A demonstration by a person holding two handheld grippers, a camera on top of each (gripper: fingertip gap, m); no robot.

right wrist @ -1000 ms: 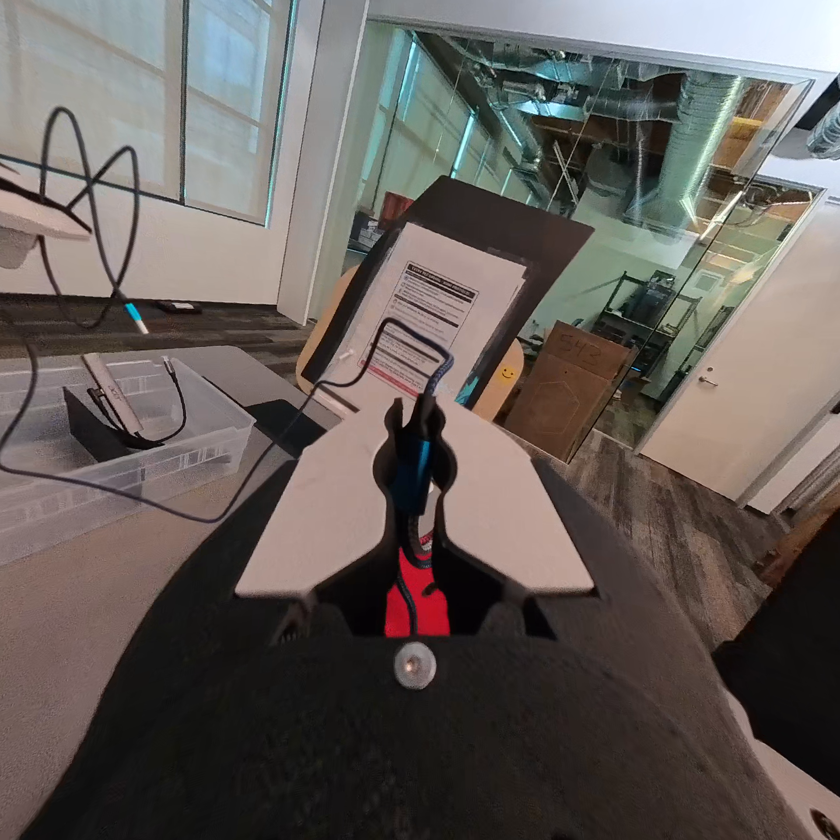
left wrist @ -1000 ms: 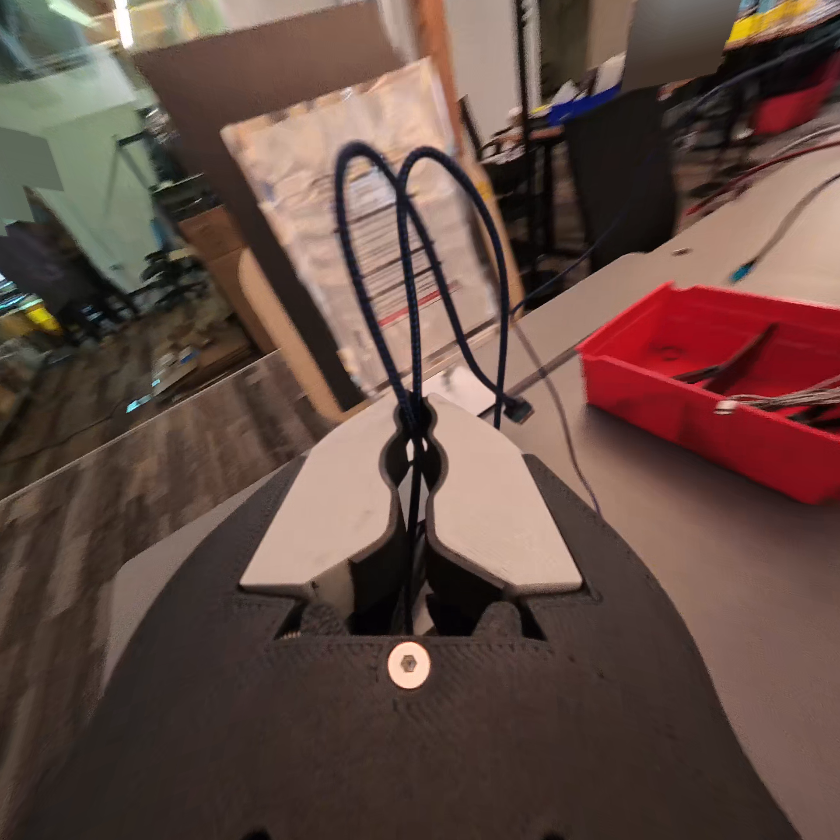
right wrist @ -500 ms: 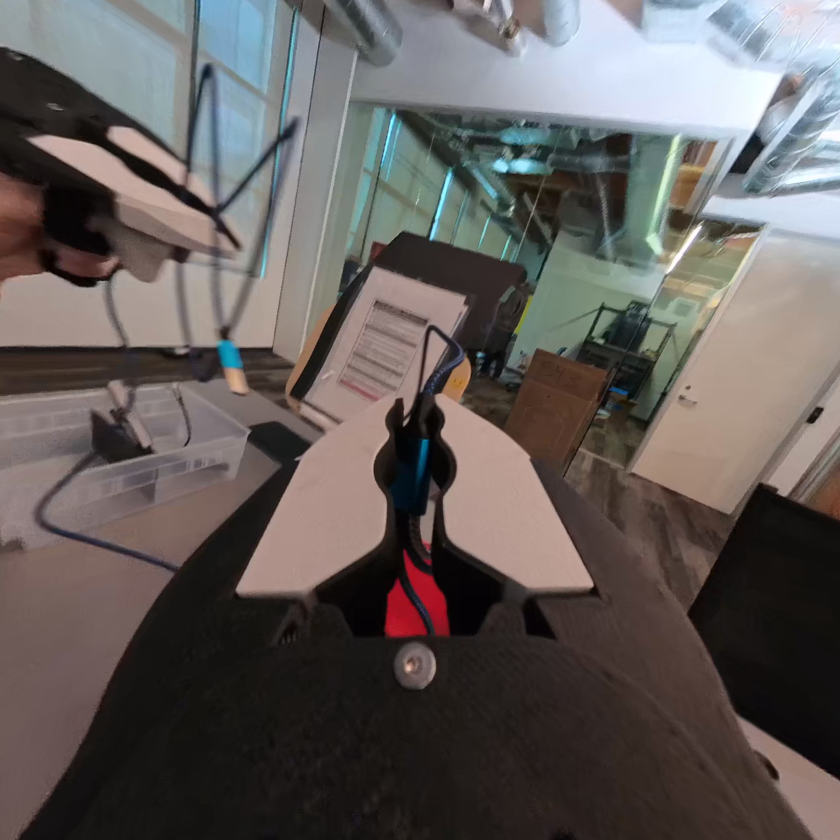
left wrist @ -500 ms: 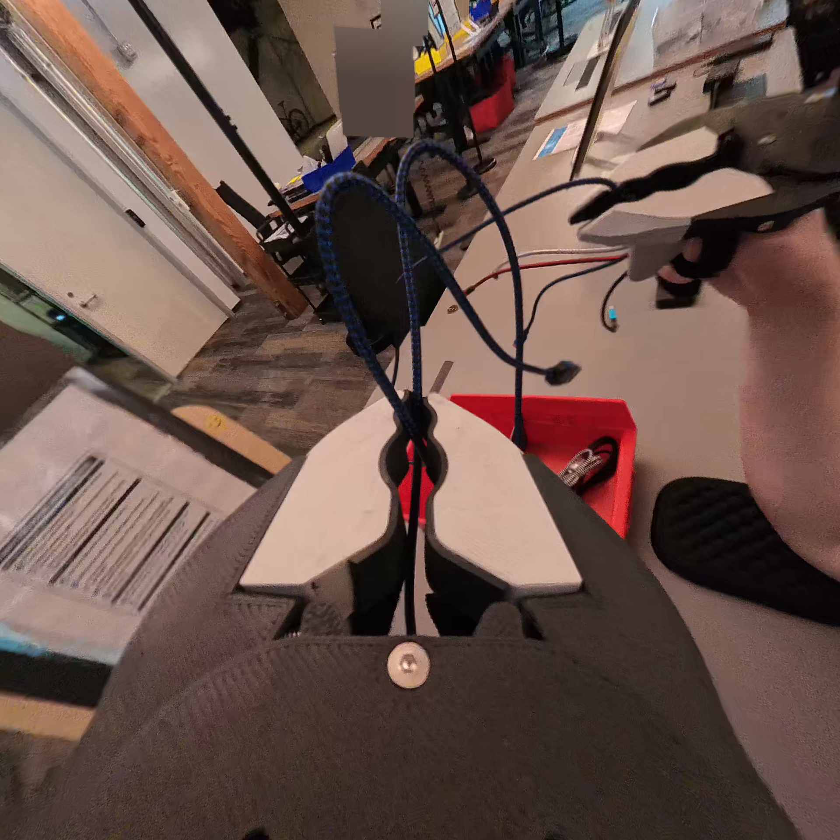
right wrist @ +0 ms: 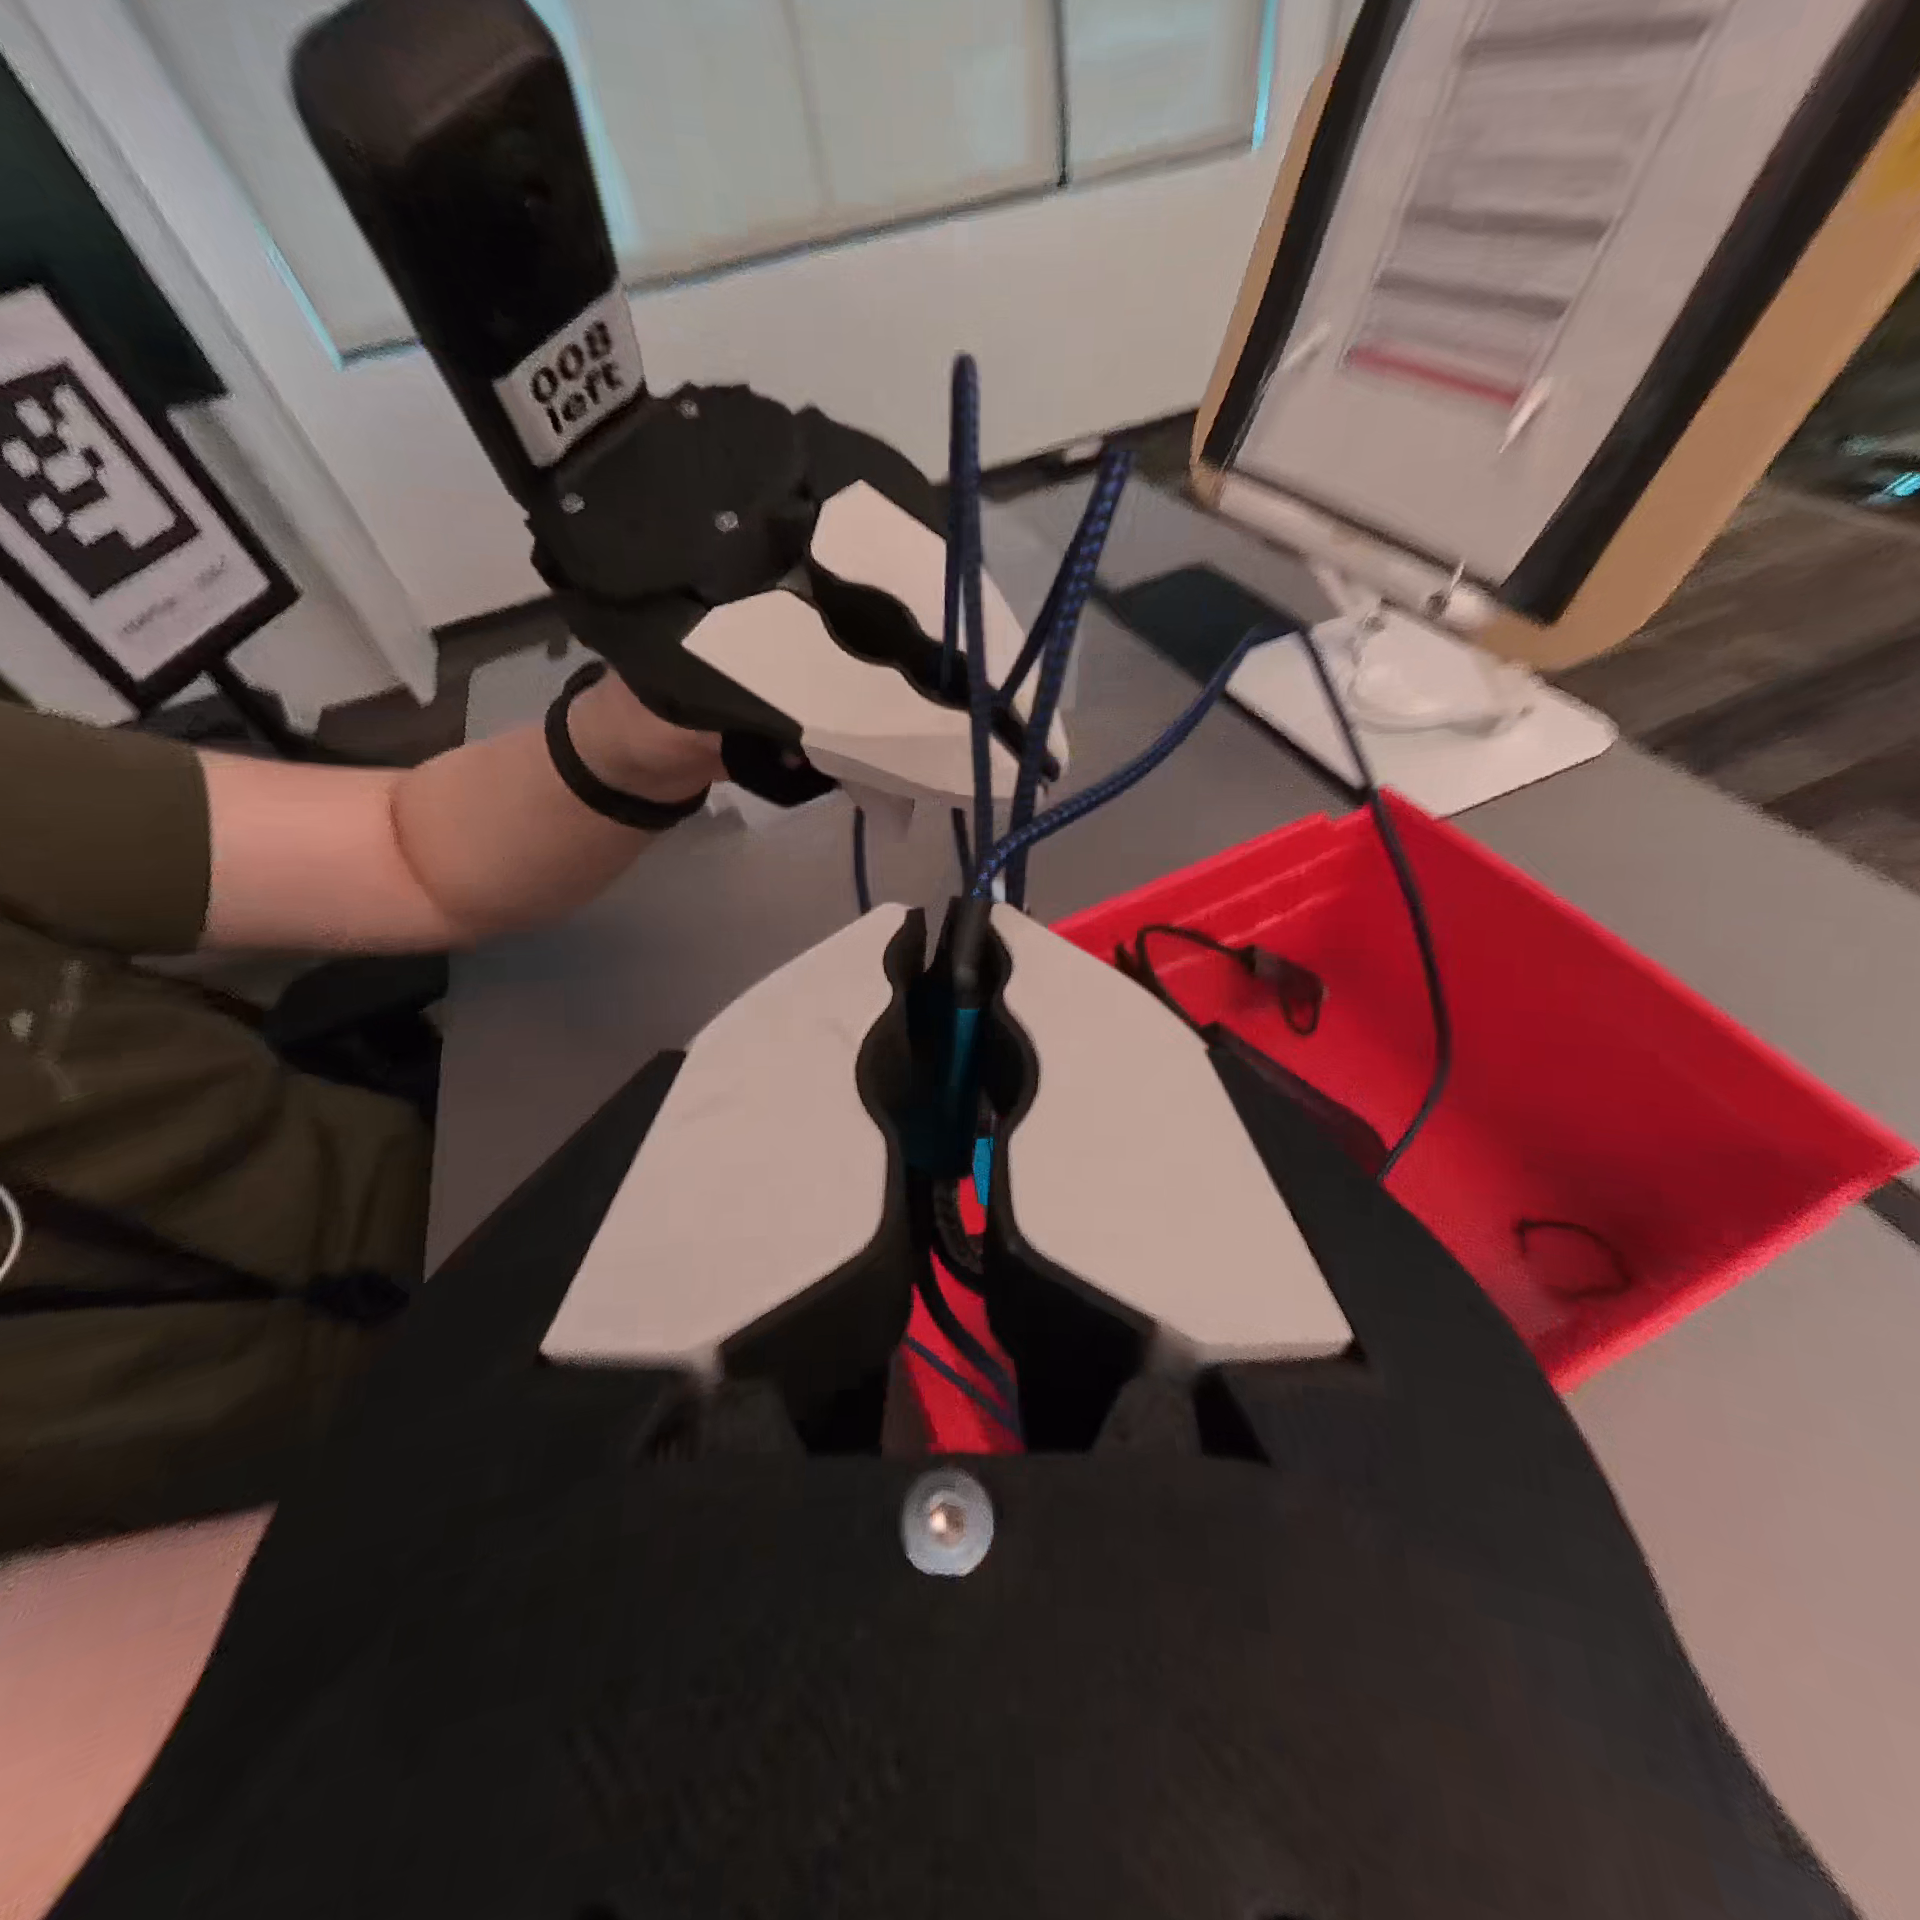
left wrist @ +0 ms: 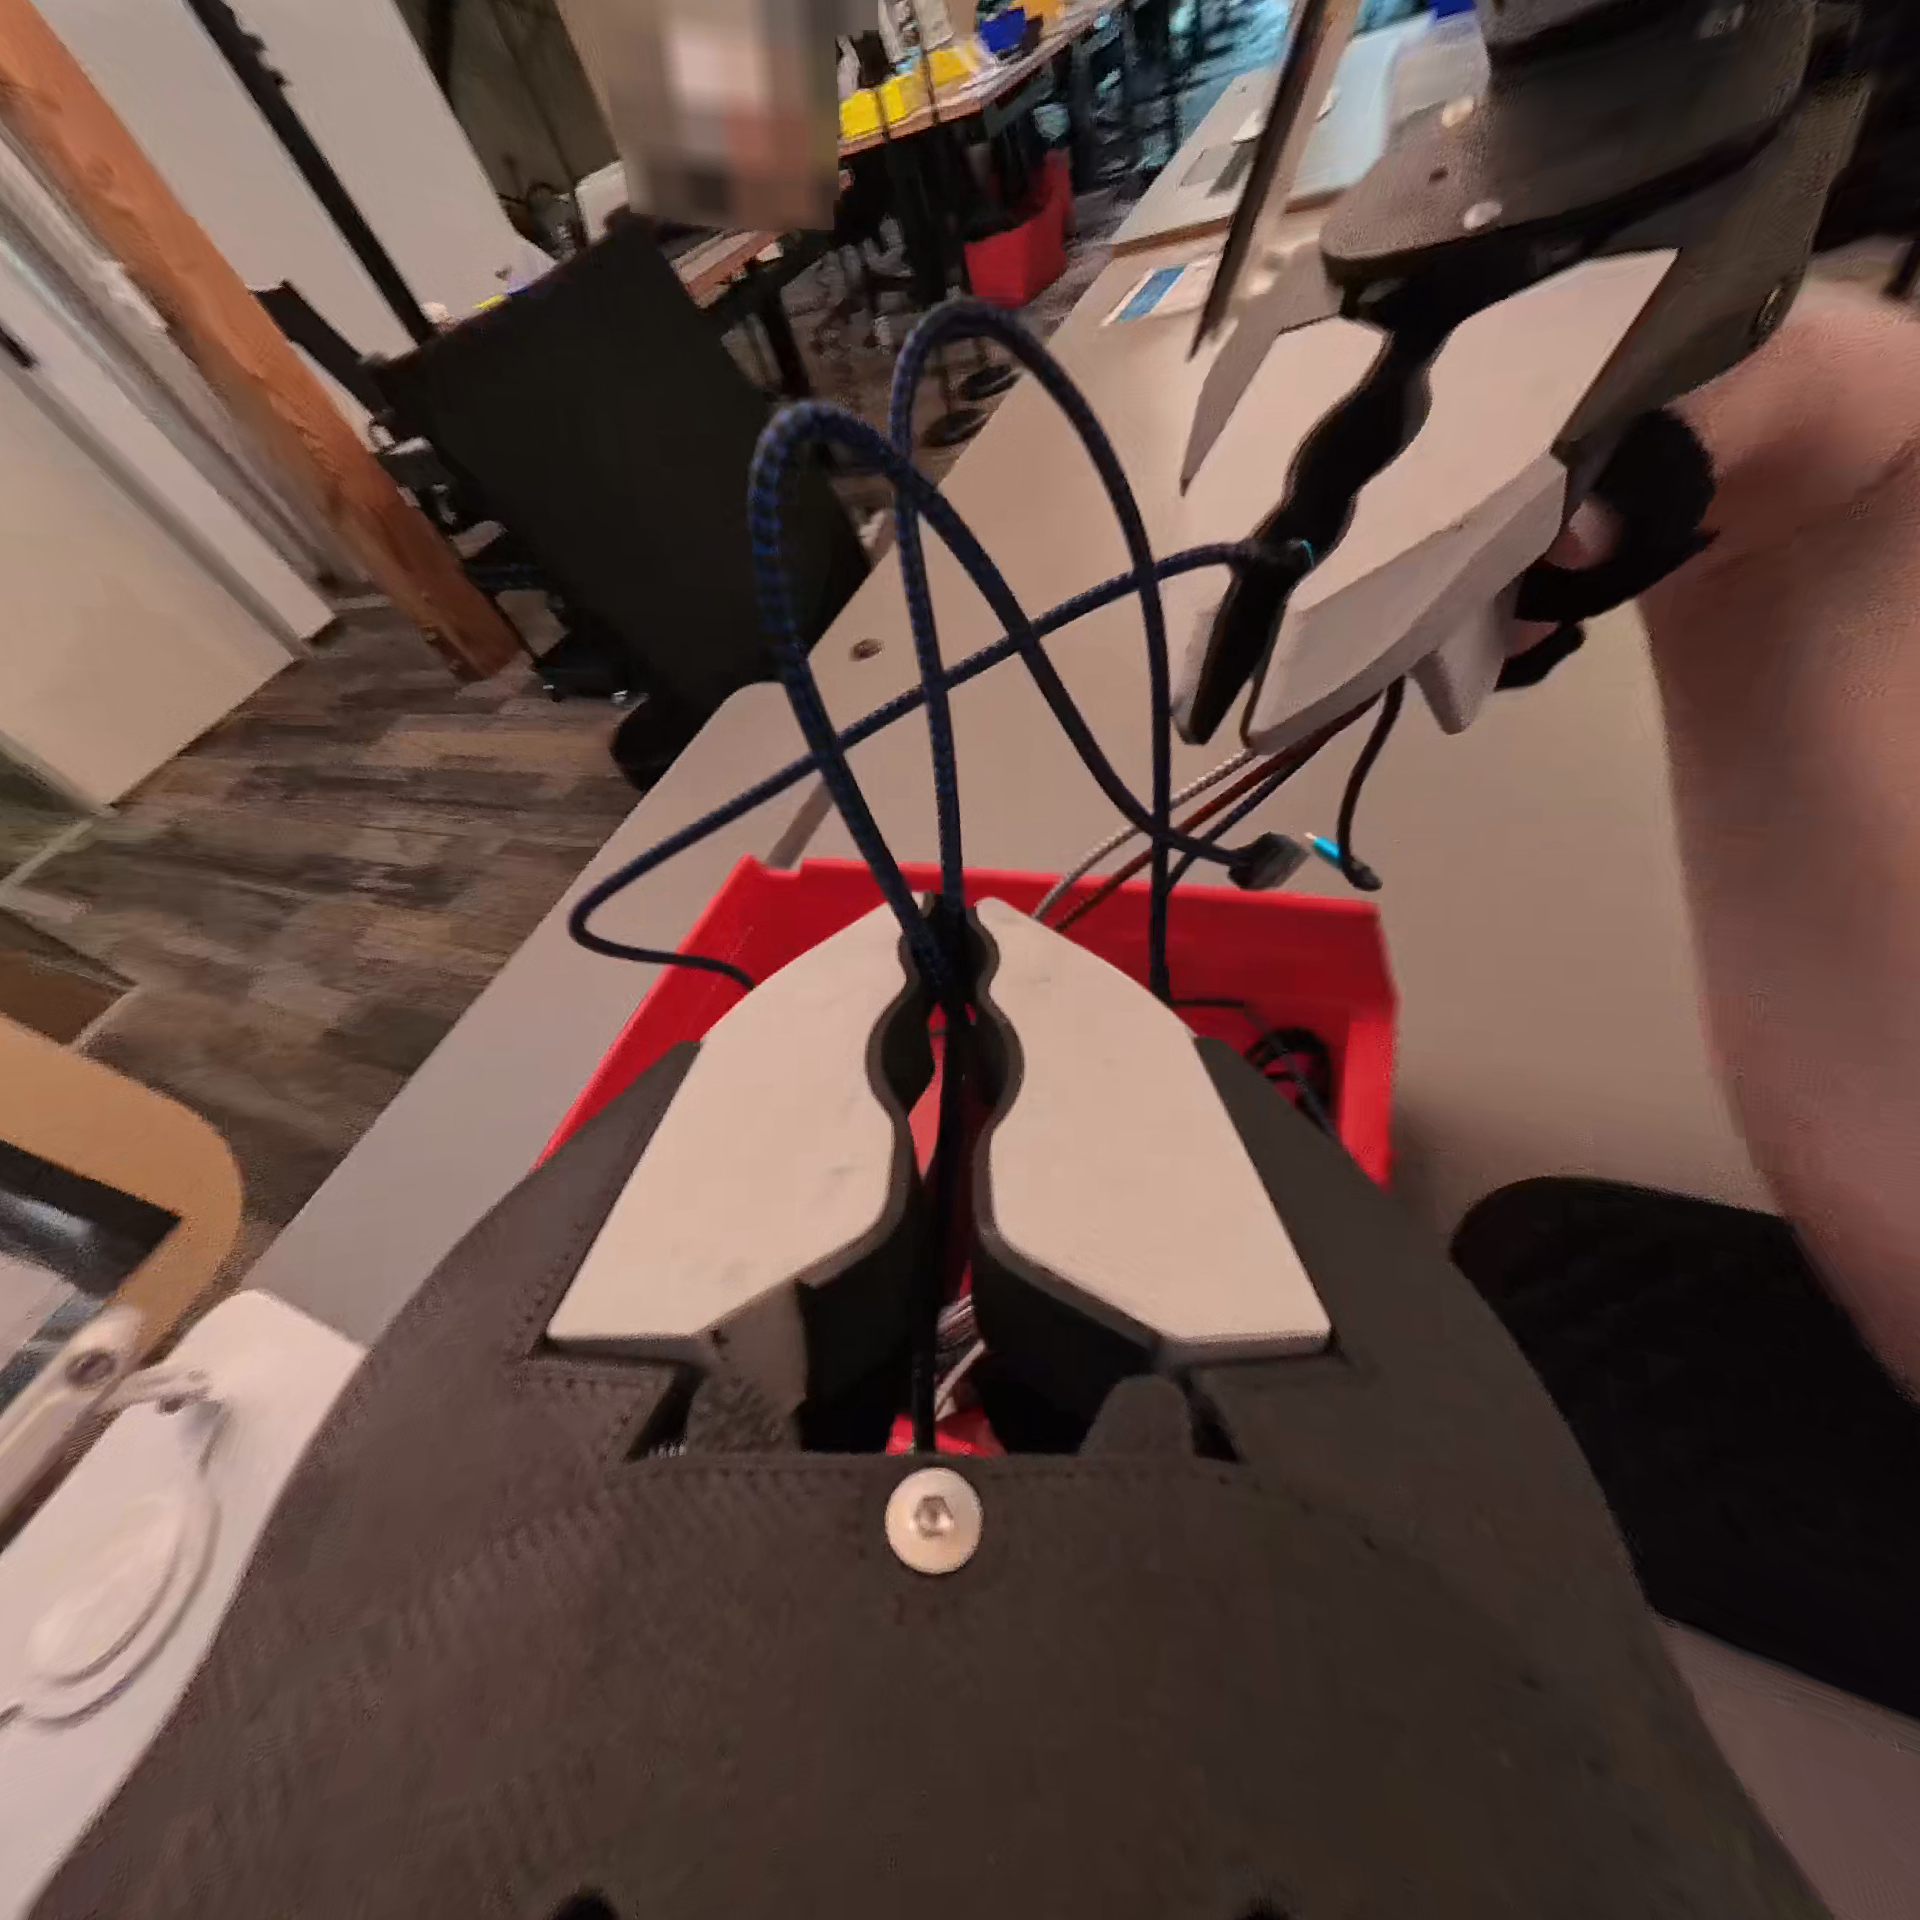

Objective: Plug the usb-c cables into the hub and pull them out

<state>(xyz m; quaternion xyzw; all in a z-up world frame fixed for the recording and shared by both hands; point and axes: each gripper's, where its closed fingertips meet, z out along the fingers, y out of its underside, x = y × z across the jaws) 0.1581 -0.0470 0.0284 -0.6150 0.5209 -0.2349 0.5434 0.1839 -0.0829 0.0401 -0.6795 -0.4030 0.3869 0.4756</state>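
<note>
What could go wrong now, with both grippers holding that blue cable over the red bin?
1. The cable loops and crosses itself between the left gripper and the right gripper; moving them apart might tighten it into a knot.
2. A loose plug dangles near the red bin and could catch on its rim or on the cables lying inside.
3. The right gripper clamps the connector itself, so a hard tug may strain it.
</note>
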